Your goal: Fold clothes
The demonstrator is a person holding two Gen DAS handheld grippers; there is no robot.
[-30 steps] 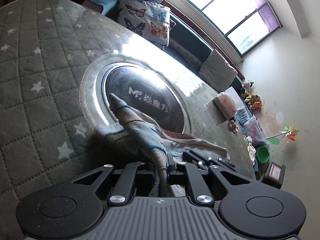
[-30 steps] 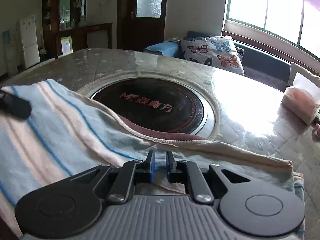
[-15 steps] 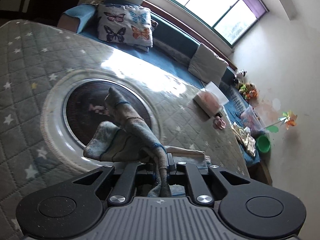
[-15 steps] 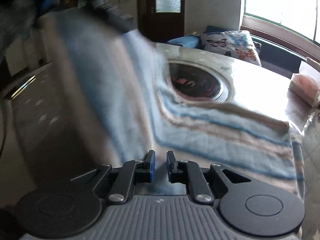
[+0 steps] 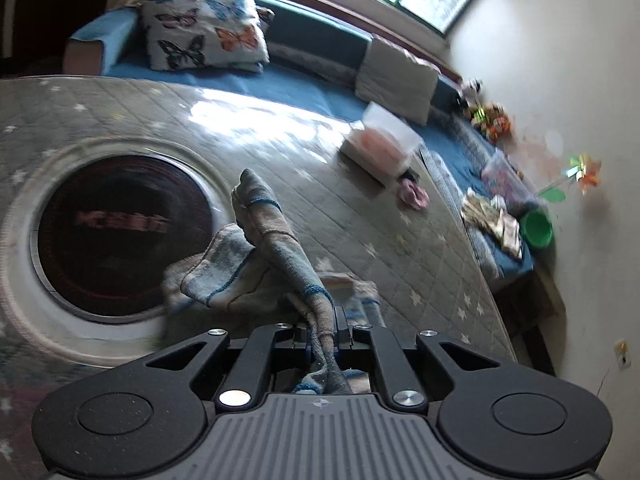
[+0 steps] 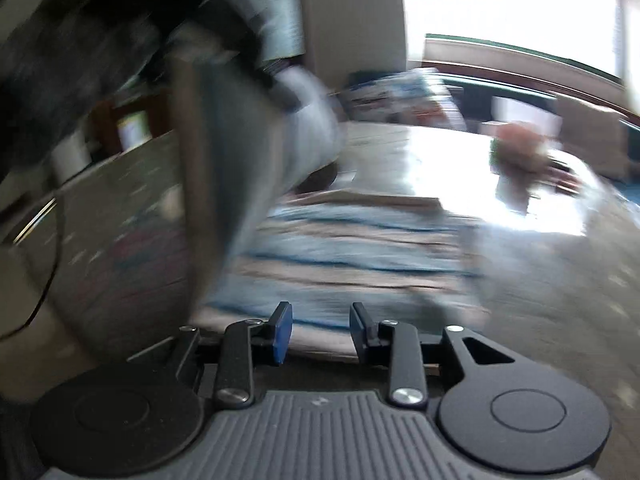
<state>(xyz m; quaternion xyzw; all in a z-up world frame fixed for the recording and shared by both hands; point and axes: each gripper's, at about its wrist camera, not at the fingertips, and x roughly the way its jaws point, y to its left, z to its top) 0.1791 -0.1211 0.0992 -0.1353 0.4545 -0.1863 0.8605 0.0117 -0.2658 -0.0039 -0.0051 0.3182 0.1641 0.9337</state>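
Beyond garment (image 5: 276, 248), tissue box (image 5: 378, 144).

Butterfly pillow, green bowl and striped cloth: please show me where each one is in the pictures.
butterfly pillow (image 5: 206, 28), left wrist view, middle of its printed face.
green bowl (image 5: 538, 229), left wrist view, its inside.
striped cloth (image 5: 280, 240), left wrist view, the bunched strip rising from the fingers.

A home living room (butterfly cushion (image 5: 206, 28), window bench (image 5: 304, 76), quilted table cover (image 5: 280, 152)).

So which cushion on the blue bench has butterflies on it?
The butterfly cushion at the bench's far left end, printed with orange, blue and black butterflies. The plain cushion further right is pale with no pattern.
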